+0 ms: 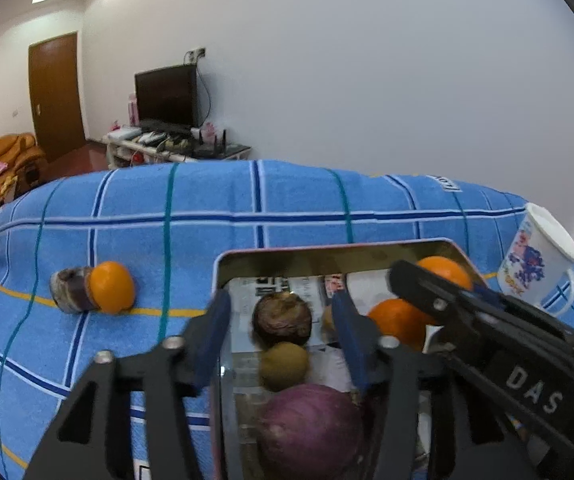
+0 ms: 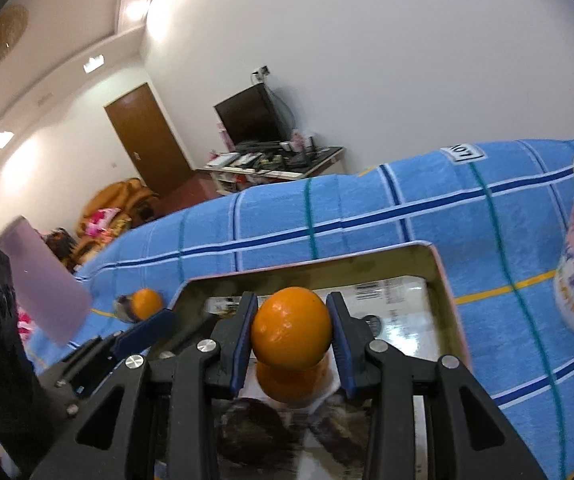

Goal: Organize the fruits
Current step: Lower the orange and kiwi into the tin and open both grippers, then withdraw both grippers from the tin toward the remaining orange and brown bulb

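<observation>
The right gripper (image 2: 291, 340) has its jaws clamped on an orange (image 2: 291, 330), blue pads pressing its left and right flanks. The fruit is smooth, glossy and near-spherical, with no clear long axis. It hangs over the metal tin (image 2: 445, 276), a rectangular tray with rounded corners, gold-toned walls and printed paper lining the bottom. Directly below the held fruit lies a second orange (image 2: 291, 384) in the tin.

The left gripper (image 1: 283, 332) stands with its jaws apart, pads touching nothing. Between them, on the tin floor, sit a dark brown wrinkled fruit (image 1: 282, 319), roundish and matte, and just nearer a dull olive-green kiwi (image 1: 284, 366), its long axis running roughly crosswise to the jaws. Nearer still lies a purple onion (image 1: 311, 432), papery-skinned and bulbous.

Well left of the left jaws, on the blue checked terry towel (image 1: 247, 200) covering the surface, a third orange (image 1: 111, 287) touches a brownish-purple cylindrical piece (image 1: 69, 290) lying on its side. Right of the tin stands a white printed mug (image 1: 539, 260), upright.
</observation>
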A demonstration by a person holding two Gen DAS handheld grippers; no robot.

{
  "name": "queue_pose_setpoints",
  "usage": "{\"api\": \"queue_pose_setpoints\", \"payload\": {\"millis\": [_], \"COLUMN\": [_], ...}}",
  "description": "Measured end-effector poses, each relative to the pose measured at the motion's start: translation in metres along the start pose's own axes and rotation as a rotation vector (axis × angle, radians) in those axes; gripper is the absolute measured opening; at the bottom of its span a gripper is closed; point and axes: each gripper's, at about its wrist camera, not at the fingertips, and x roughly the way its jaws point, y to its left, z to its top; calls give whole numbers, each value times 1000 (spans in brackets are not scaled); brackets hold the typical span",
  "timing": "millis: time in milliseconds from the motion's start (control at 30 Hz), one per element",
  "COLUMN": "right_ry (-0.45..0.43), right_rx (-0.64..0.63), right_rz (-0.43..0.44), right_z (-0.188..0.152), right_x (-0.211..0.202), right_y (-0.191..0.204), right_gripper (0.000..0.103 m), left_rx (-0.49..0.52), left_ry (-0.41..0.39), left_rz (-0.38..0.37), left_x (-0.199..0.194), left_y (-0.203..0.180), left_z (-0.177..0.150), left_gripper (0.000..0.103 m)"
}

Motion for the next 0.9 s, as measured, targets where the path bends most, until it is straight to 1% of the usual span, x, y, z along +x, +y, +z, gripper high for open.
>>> {"api": "queue_pose_setpoints", "payload": {"millis": [33,67,100,133,200,300,367,433,567,700,900], "right_ry": [-8,-18,-32,-47,-71,-113,-127,-136,-154,-158,-178], "right_rx": [0,1,10,18,22,33,44,39,26,-27,-33], "right_rz": [0,7,21,33,42,36,28,-4,-68,-95,-113], "right_z": [0,1,1,2,2,3,3,2,0,-5,-11], "right_x": [-1,-4,-7,-10,-15,-24,-28,-30,-33,-33,-36], "right_y": [0,1,0,0,0,0,-1,1,6,19,18], "right_gripper": [38,39,39,39,40,41,41,45,45,45,45], "left_rx": [20,45,68,79,83,35,7,-7,-34,-35,-26], "left_ry": [-23,-54,-99,-132,-171,-165,-150,-143,-146,-138,-132], "left_rz": [28,72,113,140,157,148,156,178,219,234,242], "left_x": [-4,-9,-15,-20,-27,-30,-27,-28,-28,-26,-25], "left_y": [-4,-8,-12,-14,-14,-2,8,18,31,31,30], "left_z": [0,-1,-1,-2,-2,0,3,2,1,-1,-5], "left_gripper": [70,79,94,99,99,99,99,99,99,99,99]}}
